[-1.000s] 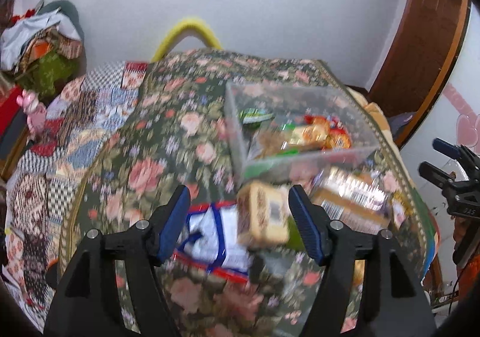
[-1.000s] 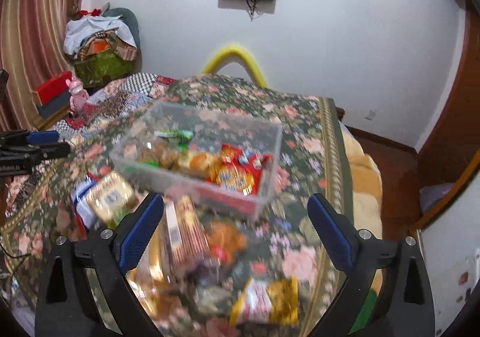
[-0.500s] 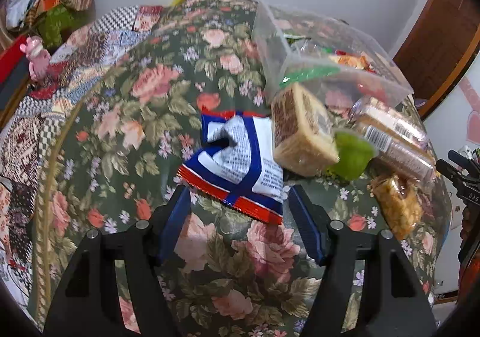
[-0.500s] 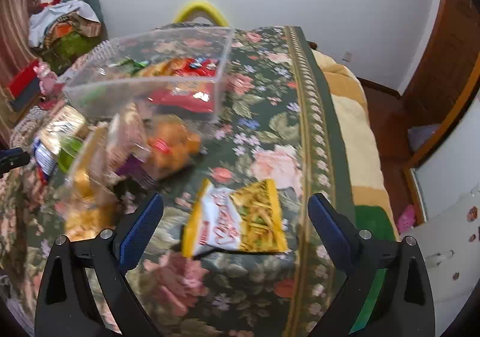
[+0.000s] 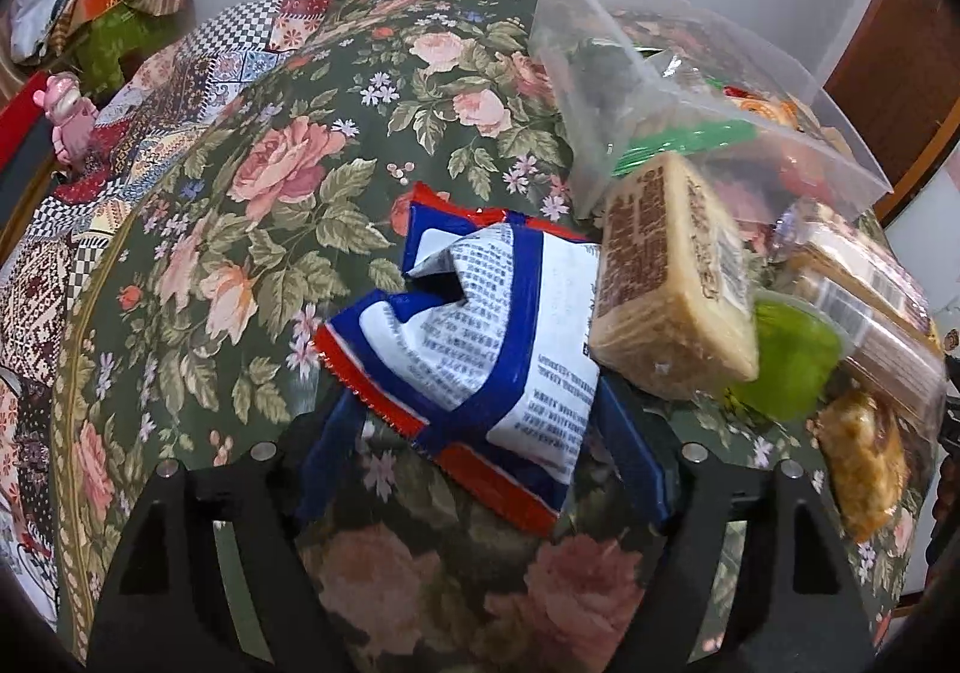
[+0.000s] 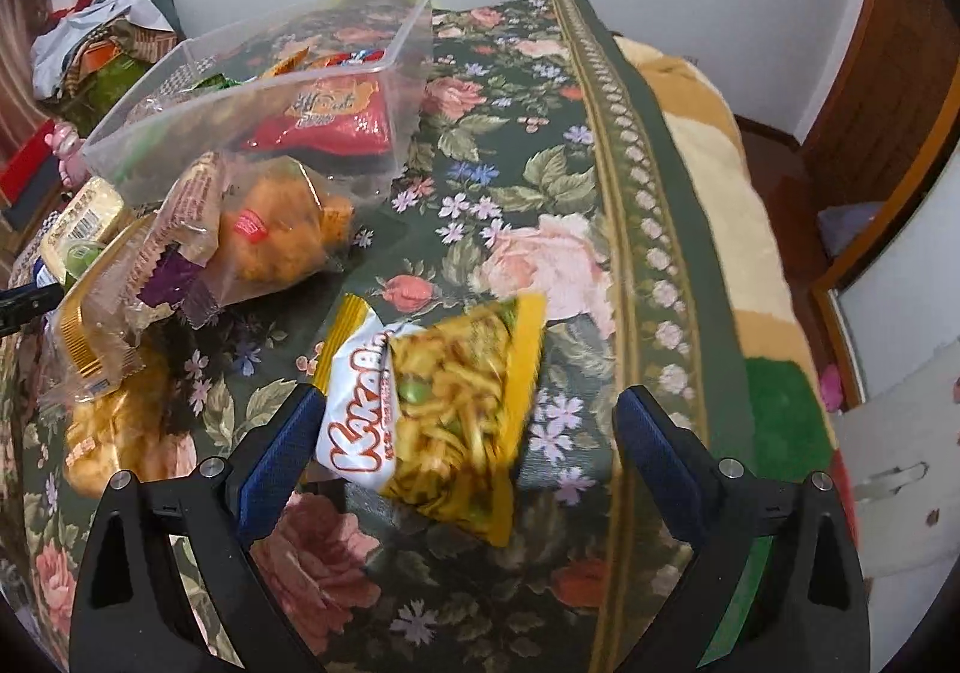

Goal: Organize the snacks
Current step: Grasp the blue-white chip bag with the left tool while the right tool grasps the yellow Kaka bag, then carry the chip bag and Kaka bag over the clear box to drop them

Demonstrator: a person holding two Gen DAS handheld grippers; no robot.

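Left tool (image 5: 480, 433): jaws wide apart, straddling the near end of a white/blue/red snack bag (image 5: 480, 337); pads flank the bag, contact w/ it not certain, nothing clamped. Right tool (image 6: 468, 433): jaws wide apart; left pad at or just beside the edge of a yellow noodle-snack bag (image 6: 438, 409), right pad well clear of it; nothing held. Step in hand (est.): approach/pre-grasp on two loose bags, one per tool. Next move calls for: close each tool on its bag, lift, carry to the clear plastic bin (image 6: 252, 91). Surface: green floral bedspread (image 6: 540, 193), bed not table. Beside the left bag: tan wrapped cake block (image 5: 672, 301) overlapping its right edge, green jelly cup (image 5: 786, 361), long cracker pack (image 5: 870, 307). Bin sits behind these, already holding a red chip bag (image 6: 330, 121) & others. Between bin & noodle bag: clear bag of orange puffs (image 6: 276, 241), gold-trim pack (image 6: 90, 313).
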